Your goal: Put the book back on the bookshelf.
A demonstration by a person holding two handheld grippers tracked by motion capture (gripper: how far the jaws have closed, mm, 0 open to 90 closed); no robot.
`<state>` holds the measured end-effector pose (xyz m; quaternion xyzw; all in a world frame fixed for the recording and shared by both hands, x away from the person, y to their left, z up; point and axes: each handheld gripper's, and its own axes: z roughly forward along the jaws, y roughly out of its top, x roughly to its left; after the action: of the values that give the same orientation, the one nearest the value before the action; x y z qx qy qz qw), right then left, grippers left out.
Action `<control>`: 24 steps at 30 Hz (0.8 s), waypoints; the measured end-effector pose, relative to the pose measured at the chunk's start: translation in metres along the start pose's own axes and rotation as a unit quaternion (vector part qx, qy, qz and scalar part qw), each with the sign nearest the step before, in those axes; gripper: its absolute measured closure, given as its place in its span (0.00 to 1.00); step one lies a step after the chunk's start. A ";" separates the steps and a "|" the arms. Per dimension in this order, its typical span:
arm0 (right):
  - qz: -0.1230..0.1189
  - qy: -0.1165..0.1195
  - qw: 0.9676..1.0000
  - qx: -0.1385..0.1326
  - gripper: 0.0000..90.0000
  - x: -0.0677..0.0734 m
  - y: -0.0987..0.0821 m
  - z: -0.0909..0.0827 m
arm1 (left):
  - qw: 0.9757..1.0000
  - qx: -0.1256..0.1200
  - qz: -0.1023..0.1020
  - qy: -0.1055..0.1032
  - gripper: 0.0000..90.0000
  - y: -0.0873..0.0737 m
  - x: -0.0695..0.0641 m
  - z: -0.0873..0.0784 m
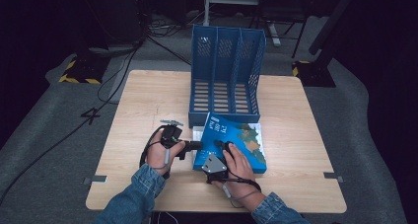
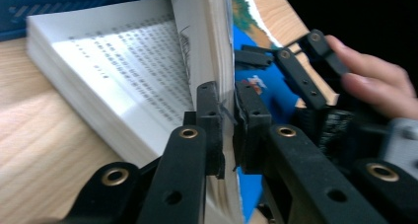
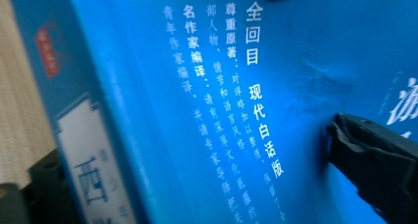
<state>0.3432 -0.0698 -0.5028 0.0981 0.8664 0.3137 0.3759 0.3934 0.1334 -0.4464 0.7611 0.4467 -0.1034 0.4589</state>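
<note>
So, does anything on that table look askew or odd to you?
Yes: the blue book lies flat in front of the blue file rack, askew to it. In the left gripper view its cover and some pages are lifted off the text block, pinched by the left tongs. The right tongs press on the cover.

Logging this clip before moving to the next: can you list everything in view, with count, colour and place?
book: one, blue cover with map-like artwork, on the table in front of the rack; left edge lifted, printed pages showing beneath.
file rack: one, blue, three slots, upright at the table's far middle.
table: one, light wood, on grey carpet.
cables: several, black, on the floor at left.
left gripper: one, black, jaws shut on the book's cover and top pages.
right gripper: one, black with grey plate, on the cover; one jaw on the cover, one at the spine, grip unclear.
hands: two, denim sleeves, near edge.
</note>
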 end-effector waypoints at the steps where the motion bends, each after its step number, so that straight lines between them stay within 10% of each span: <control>1: 0.000 0.004 1.000 -0.001 0.09 0.000 0.000 0.000 | 1.000 0.000 -0.002 0.002 0.91 0.000 0.003 0.001; 11: -0.069 0.022 0.997 0.010 0.34 0.007 0.007 -0.005 | 1.000 0.011 -0.010 0.028 0.70 -0.008 0.020 0.007; 13: -0.082 0.027 0.996 0.016 0.43 0.009 0.008 -0.006 | 0.998 -0.001 0.017 0.055 0.63 -0.012 0.020 0.007; 19: -0.083 0.027 0.996 0.018 0.53 0.007 0.014 -0.010 | 0.997 -0.035 0.025 0.064 0.53 -0.016 0.025 -0.010; 24: -0.060 0.031 0.998 0.010 0.64 -0.005 0.023 -0.021 | 0.992 -0.048 0.026 0.117 0.52 -0.022 0.043 -0.017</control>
<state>0.3299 -0.0640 -0.4751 0.0404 0.8850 0.2844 0.3663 0.3971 0.1764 -0.4750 0.7564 0.4820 0.0201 0.4418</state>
